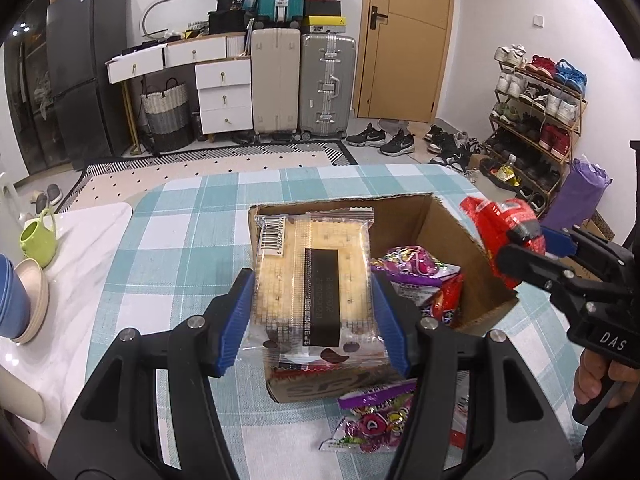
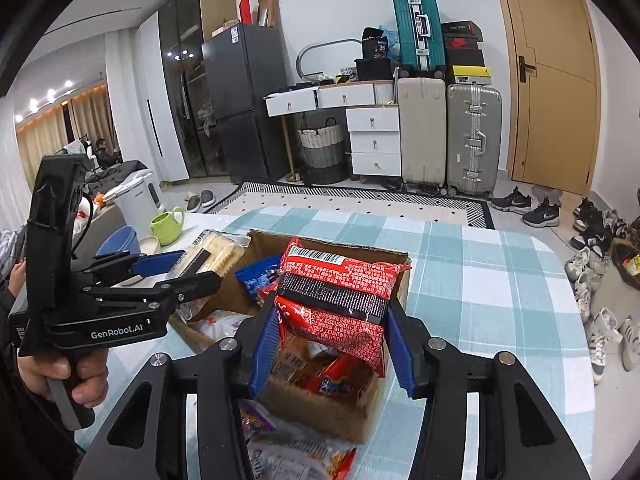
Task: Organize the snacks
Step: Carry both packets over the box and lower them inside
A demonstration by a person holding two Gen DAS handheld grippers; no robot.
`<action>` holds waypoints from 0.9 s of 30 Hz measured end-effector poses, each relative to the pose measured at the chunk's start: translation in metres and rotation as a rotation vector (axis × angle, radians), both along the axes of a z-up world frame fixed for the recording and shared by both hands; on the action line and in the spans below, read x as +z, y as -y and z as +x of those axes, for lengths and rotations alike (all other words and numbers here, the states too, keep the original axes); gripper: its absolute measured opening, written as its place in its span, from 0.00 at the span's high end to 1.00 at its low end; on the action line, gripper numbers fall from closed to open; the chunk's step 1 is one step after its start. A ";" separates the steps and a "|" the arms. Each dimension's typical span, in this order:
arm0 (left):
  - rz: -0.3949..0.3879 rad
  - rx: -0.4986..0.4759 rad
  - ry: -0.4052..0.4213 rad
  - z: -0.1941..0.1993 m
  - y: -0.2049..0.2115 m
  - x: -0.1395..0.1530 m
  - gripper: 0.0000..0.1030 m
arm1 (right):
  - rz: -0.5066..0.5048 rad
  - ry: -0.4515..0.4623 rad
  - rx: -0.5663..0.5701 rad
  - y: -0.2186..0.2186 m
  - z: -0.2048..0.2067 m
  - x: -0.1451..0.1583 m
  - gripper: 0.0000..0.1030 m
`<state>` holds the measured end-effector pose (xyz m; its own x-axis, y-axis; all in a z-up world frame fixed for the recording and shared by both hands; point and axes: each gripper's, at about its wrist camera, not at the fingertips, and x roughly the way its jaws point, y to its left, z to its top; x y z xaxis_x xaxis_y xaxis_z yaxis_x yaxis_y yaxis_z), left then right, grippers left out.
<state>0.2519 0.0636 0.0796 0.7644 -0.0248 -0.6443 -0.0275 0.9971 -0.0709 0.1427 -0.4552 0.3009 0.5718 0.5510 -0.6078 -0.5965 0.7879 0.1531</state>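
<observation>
- Left gripper [image 1: 314, 300]: blue pads pinching a clear-wrapped cracker pack [image 1: 312, 276] by its two long sides, barcode end pointing away. Pack is held over the near-left part of the cardboard box [image 1: 452, 232].
- Right gripper [image 2: 330, 322]: fingers clamped on a red snack bag [image 2: 340, 292], bag crumpled between the pads, barcode on top. It hangs above the open box, over its right side.
- From the left wrist view the right gripper [image 1: 520, 248] comes in from the right, with the red bag [image 1: 500, 224] at the box's right wall, above the rim.
- From the right wrist view the left gripper [image 2: 188, 268] is at the left with the cracker pack [image 2: 212, 254] over the box's far-left corner [image 2: 256, 240].
- Box contents: purple candy bag [image 1: 412, 264], red packets [image 2: 340, 376], a blue packet [image 2: 258, 276]. Flaps are open, nothing covers the mouth.
- Outside the box, near side on the table: another purple candy bag [image 1: 372, 420], and a white-and-red wrapper [image 2: 296, 460] partly hidden behind the gripper arms.
- Table has a teal plaid cloth [image 1: 180, 248]; a white surface to the left carries a green mug [image 1: 38, 236] and stacked bowls [image 1: 20, 300], well apart from the box.
- Background: suitcases [image 1: 328, 88], white drawers [image 1: 224, 96], dark fridge [image 1: 84, 68], shoe rack [image 1: 536, 112], wooden door [image 1: 404, 40].
</observation>
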 end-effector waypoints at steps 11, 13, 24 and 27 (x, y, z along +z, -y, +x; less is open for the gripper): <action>0.009 -0.002 -0.013 0.029 -0.001 -0.016 0.46 | -0.022 -0.028 0.019 -0.018 0.032 -0.022 0.52; 0.013 0.005 -0.015 0.036 -0.001 -0.020 0.46 | -0.026 -0.031 0.020 -0.020 0.037 -0.026 0.52; 0.060 -0.015 -0.032 0.052 0.010 -0.036 0.46 | -0.052 -0.052 0.033 -0.029 0.050 -0.043 0.52; 0.058 -0.018 -0.046 0.055 0.012 -0.041 0.46 | -0.060 -0.039 0.034 -0.030 0.051 -0.048 0.52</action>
